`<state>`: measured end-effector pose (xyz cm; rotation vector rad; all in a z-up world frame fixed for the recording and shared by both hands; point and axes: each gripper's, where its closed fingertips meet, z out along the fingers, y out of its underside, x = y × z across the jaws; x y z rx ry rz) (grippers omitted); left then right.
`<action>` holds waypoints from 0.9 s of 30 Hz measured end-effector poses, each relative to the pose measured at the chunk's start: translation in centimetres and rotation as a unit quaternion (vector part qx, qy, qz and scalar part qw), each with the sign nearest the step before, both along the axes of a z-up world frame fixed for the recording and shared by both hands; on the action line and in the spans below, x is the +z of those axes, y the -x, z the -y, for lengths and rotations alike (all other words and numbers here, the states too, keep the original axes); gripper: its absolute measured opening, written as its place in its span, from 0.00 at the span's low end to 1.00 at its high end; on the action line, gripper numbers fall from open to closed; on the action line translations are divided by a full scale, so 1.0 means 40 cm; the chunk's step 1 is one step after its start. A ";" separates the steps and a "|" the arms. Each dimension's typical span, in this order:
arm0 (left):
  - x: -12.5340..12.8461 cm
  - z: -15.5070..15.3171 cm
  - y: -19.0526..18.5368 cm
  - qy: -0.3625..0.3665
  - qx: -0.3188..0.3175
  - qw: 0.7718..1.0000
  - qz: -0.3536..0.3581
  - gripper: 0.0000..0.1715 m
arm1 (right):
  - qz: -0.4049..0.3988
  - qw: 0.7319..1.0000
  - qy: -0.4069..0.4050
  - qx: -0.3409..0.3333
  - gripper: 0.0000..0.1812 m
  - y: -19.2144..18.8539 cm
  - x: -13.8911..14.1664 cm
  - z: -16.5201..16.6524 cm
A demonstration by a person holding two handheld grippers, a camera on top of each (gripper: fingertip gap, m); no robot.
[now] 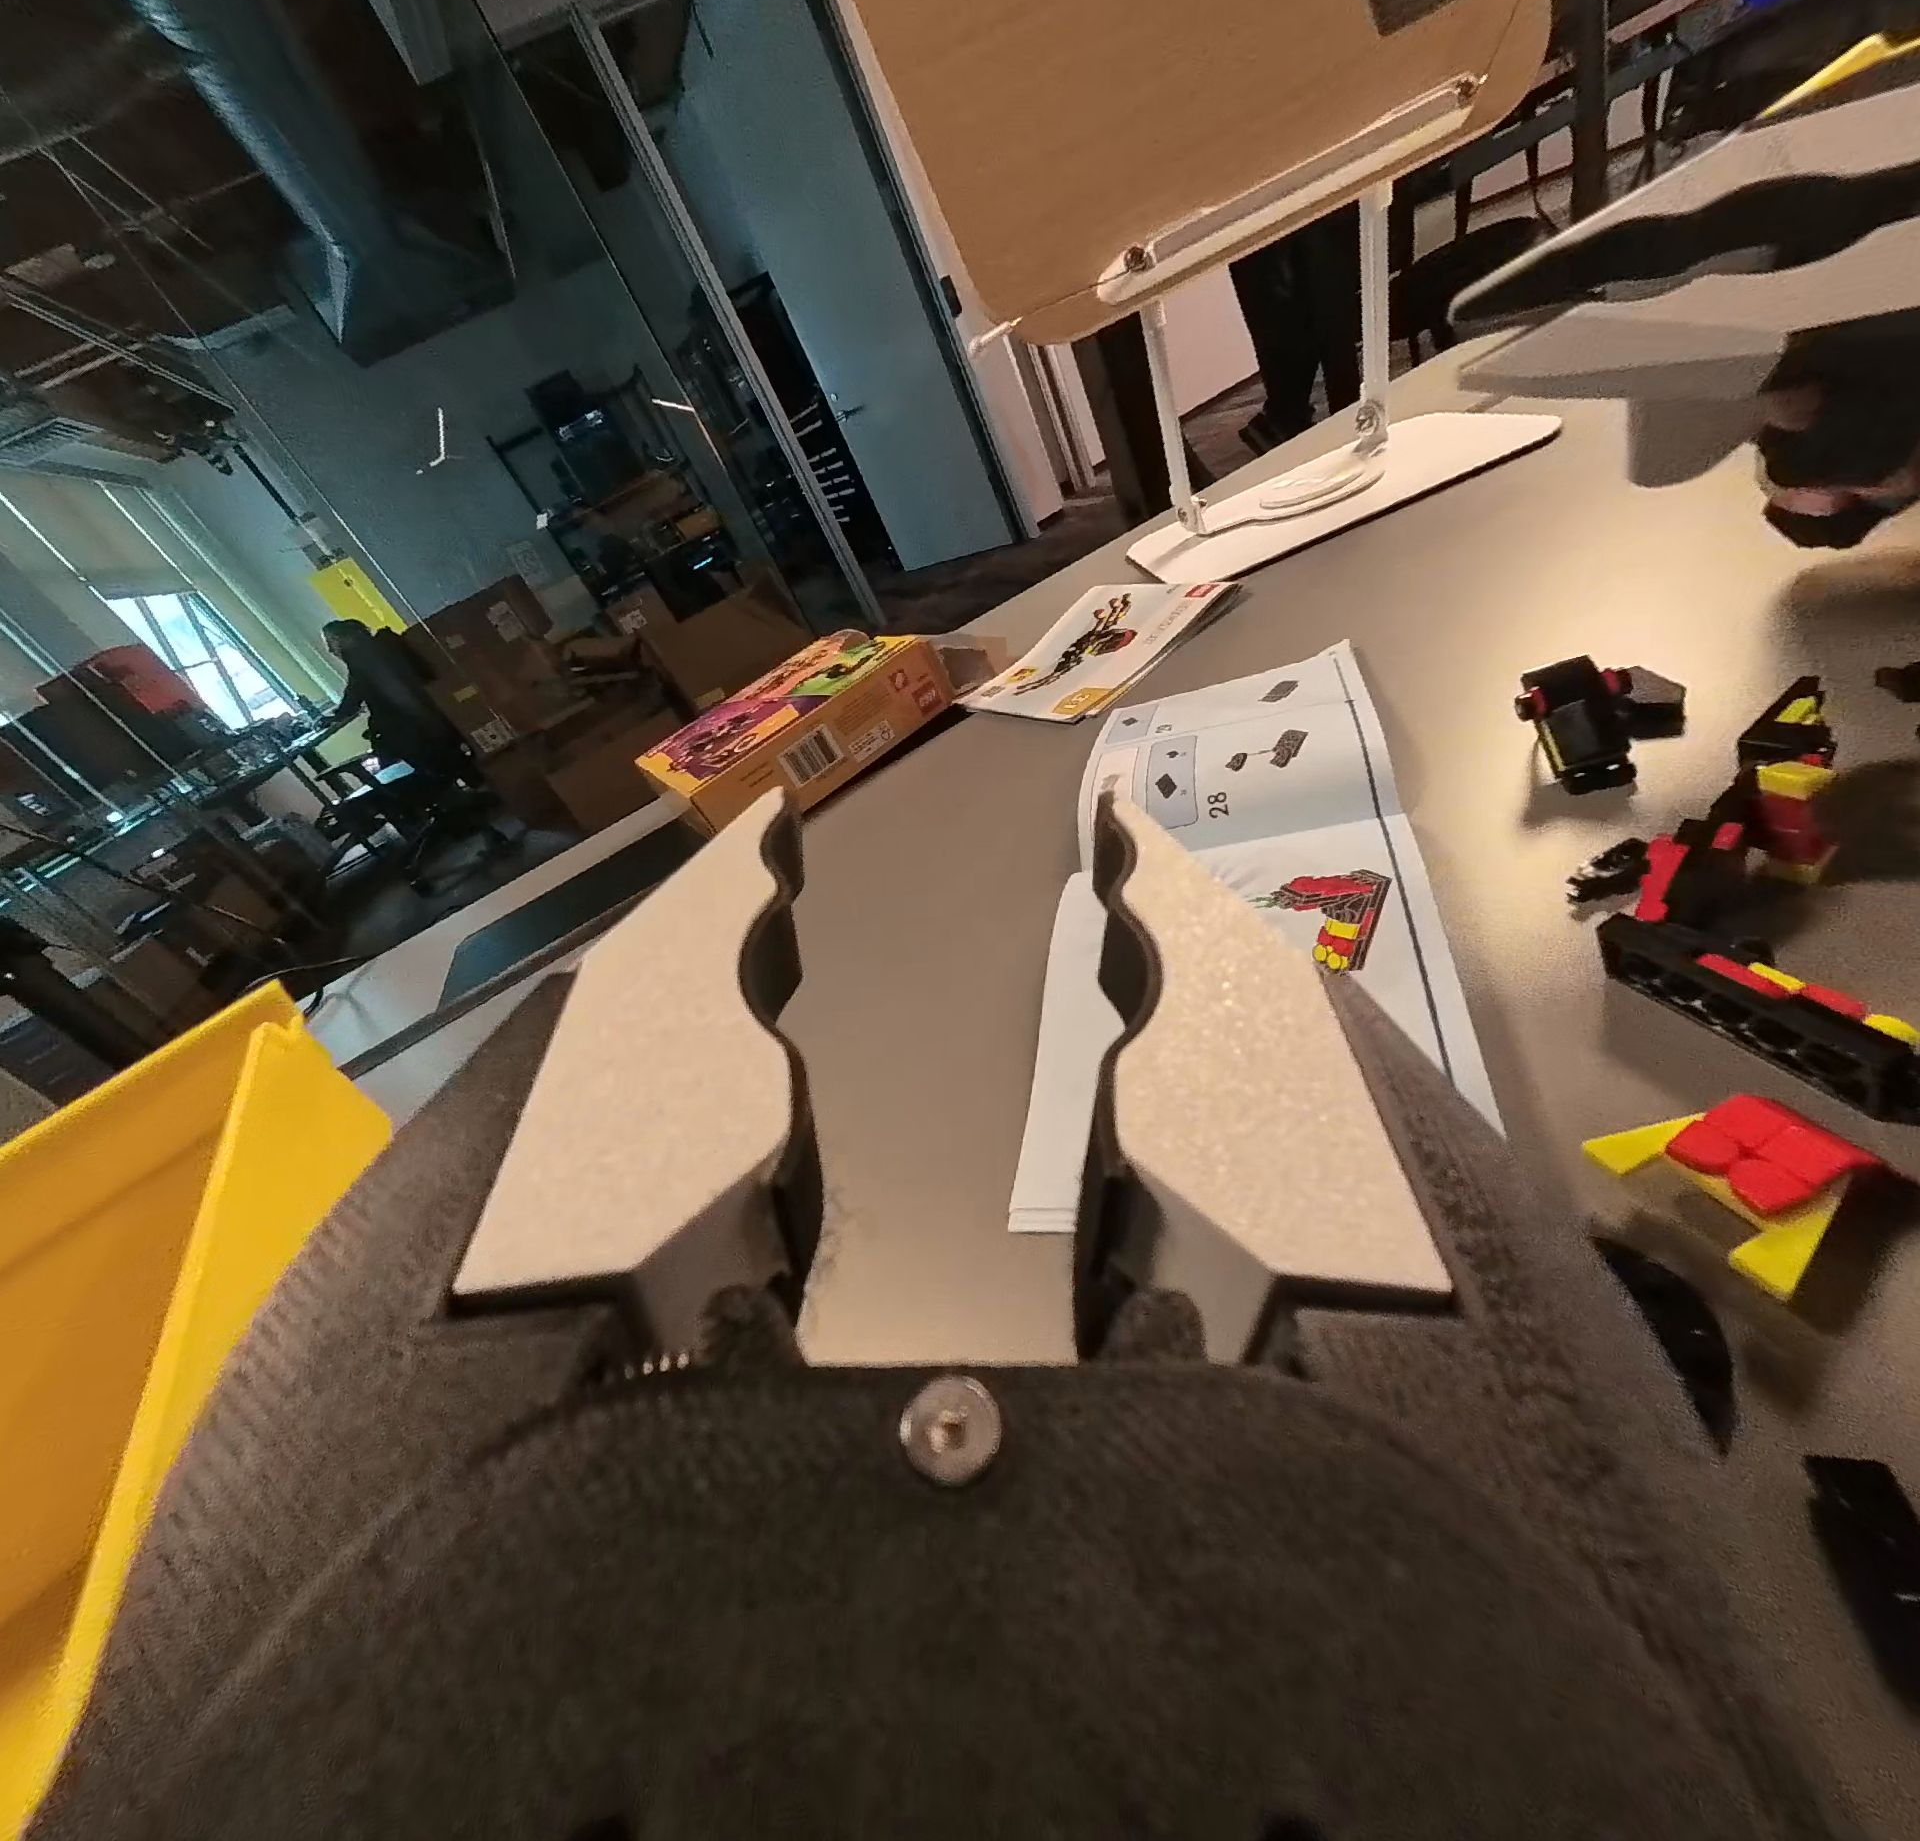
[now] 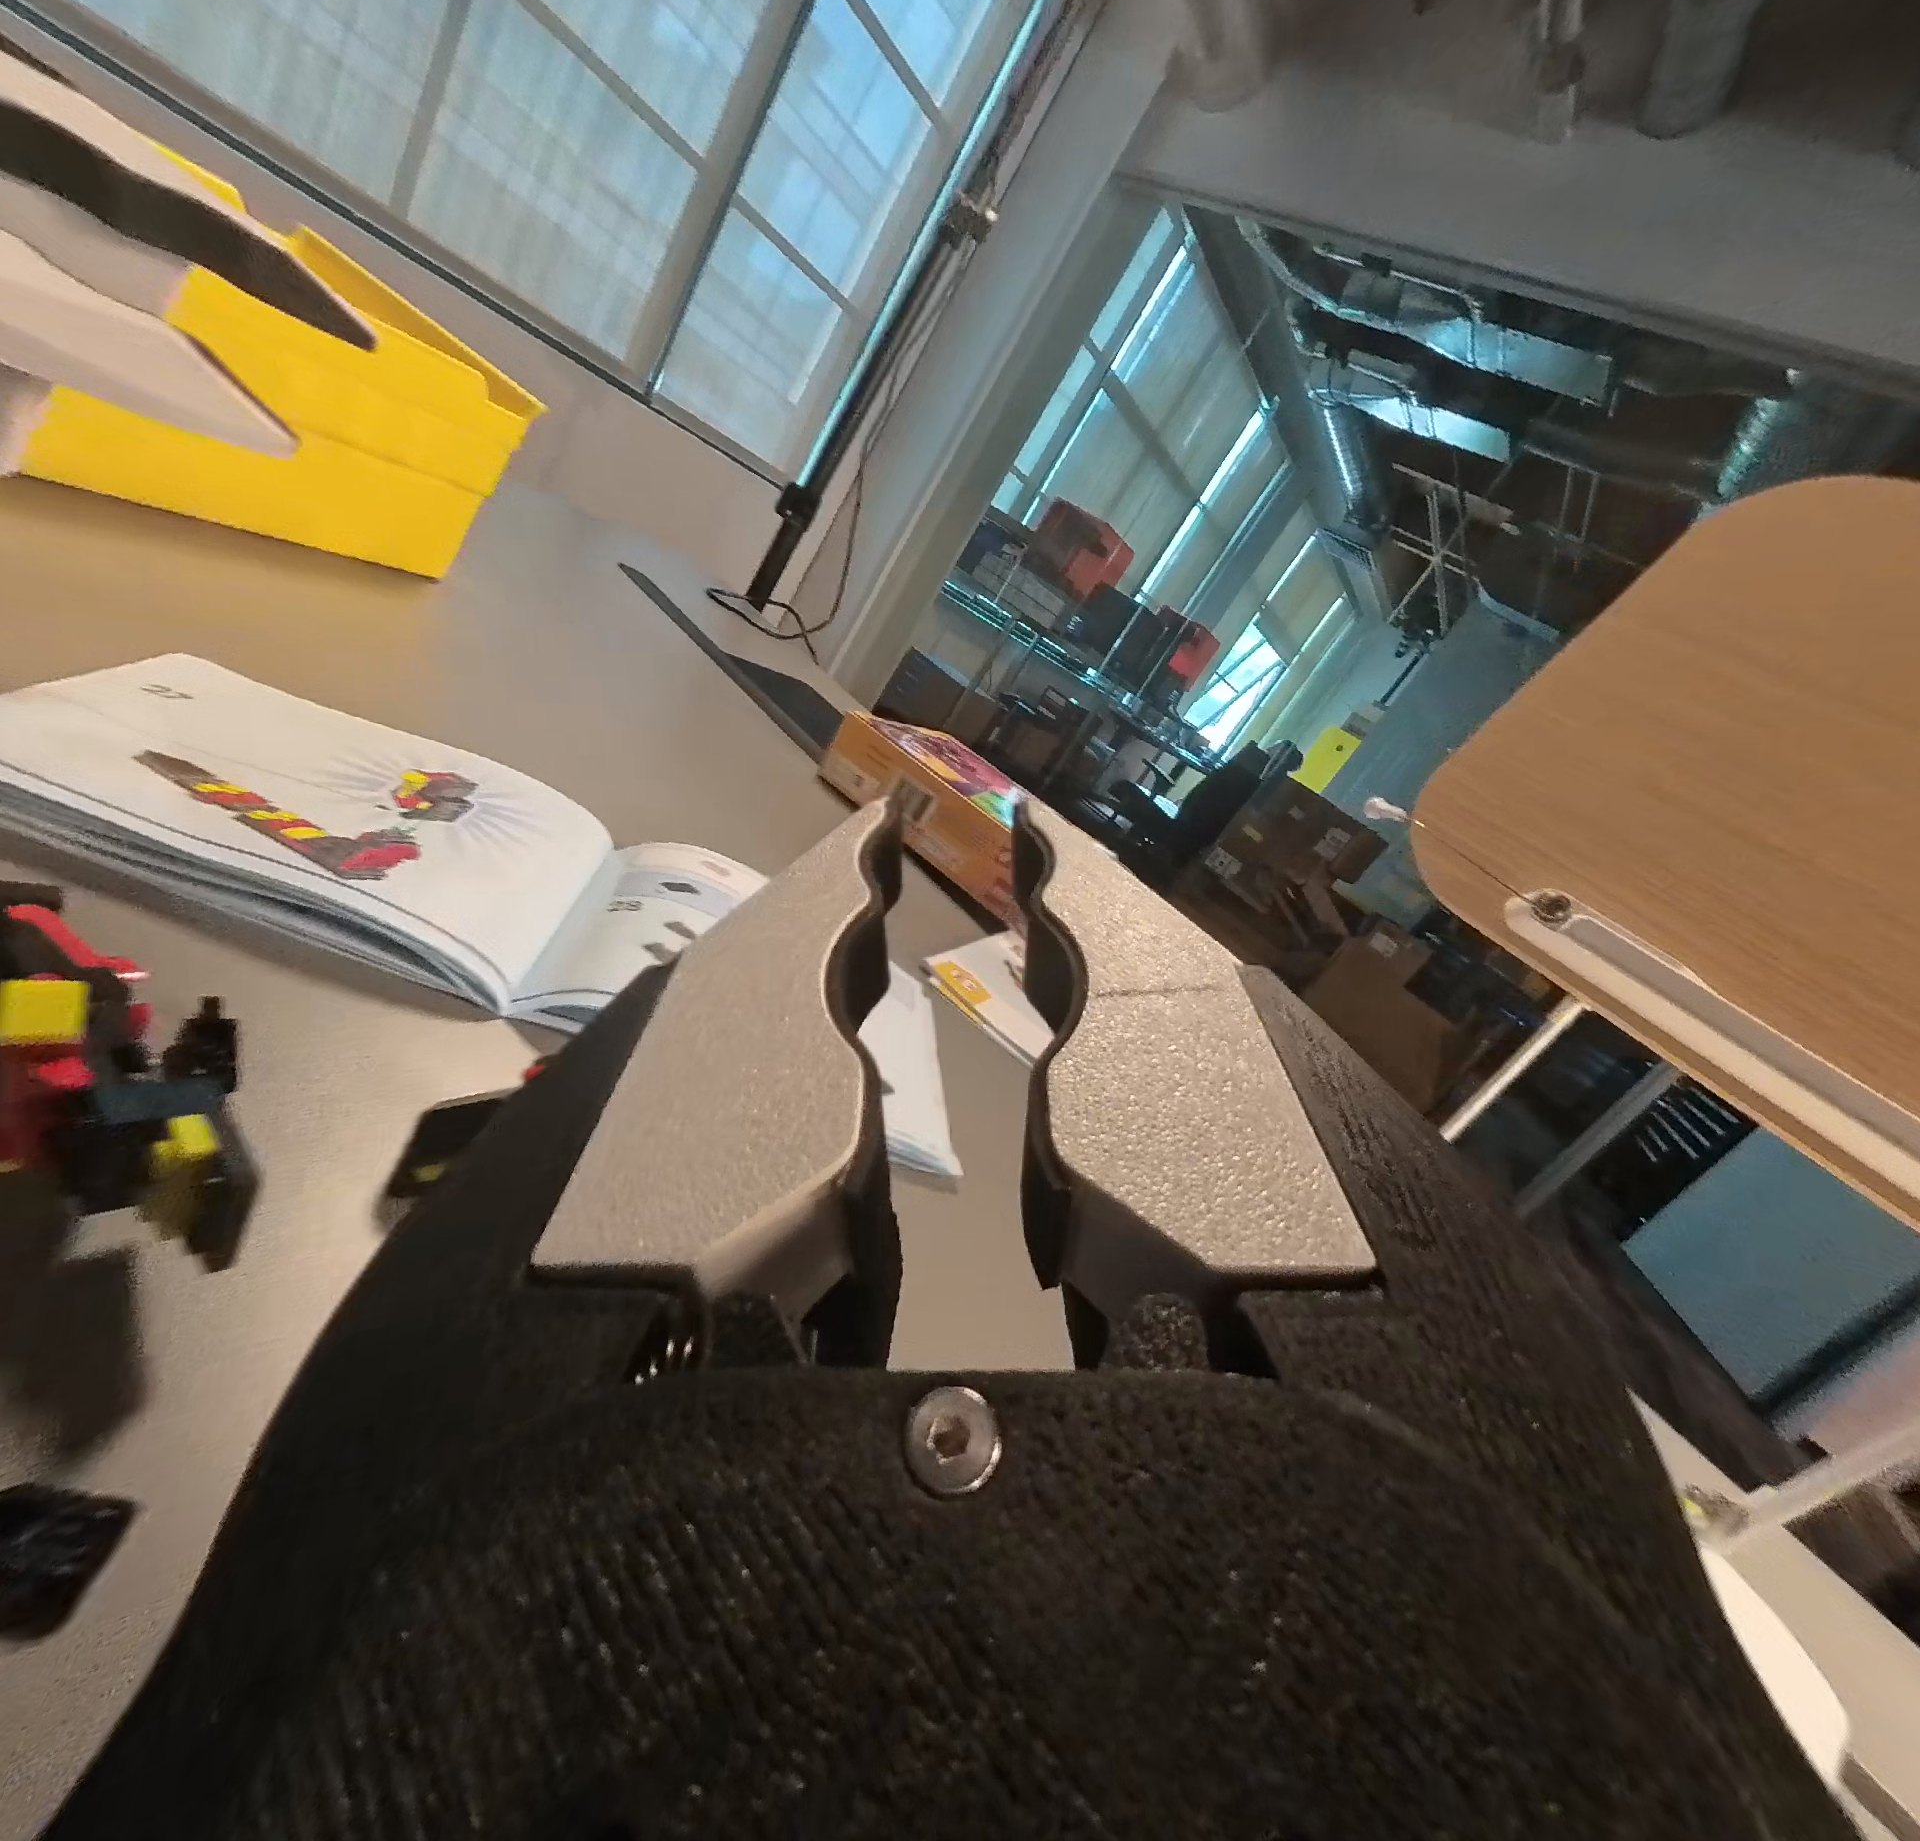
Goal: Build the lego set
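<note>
Both tongs (image 1: 945,804) (image 2: 956,804) agape, empty; printed booklet (image 1: 1288,856), barcoded box (image 1: 800,731).

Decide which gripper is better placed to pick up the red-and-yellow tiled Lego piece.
Probably left. The left gripper hangs open, with the red-and-yellow tiled Lego piece close beside it on the grey table. The right gripper, also open, points elsewhere.

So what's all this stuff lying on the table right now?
Open instruction booklet: one, white, table centre.
Closed booklet: one, white, behind it.
Lego box: one, yellow, near the far edge.
Lego assemblies: several, black-red-yellow, right side.
Yellow bin: one, left side.
Wooden board on stand: one, tan with a white base, at the back.
Left gripper: grey fingers, open, empty.
Right gripper: grey fingers, open, empty.
</note>
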<state>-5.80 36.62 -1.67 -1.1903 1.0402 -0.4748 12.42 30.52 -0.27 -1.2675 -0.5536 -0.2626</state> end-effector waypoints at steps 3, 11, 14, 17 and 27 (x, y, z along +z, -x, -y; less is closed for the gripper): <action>0.004 -0.001 0.005 0.009 -0.001 1.000 0.009 0.32 | 0.008 1.000 0.000 0.013 0.11 0.029 -0.002 0.022; 0.005 -0.008 0.011 0.017 0.006 1.000 0.015 0.32 | 0.035 0.999 0.000 0.037 0.11 0.087 -0.010 0.072; 0.005 -0.008 0.012 0.016 0.007 1.000 0.015 0.32 | 0.043 0.998 0.000 0.044 0.11 0.104 -0.012 0.085; 0.003 -0.008 0.012 0.017 0.008 1.000 0.013 0.32 | 0.058 0.996 0.007 0.062 0.12 0.128 -0.022 0.099; 0.000 -0.004 0.007 0.021 0.000 1.000 0.010 0.32 | 0.132 0.969 0.111 0.178 0.10 0.271 -0.100 0.172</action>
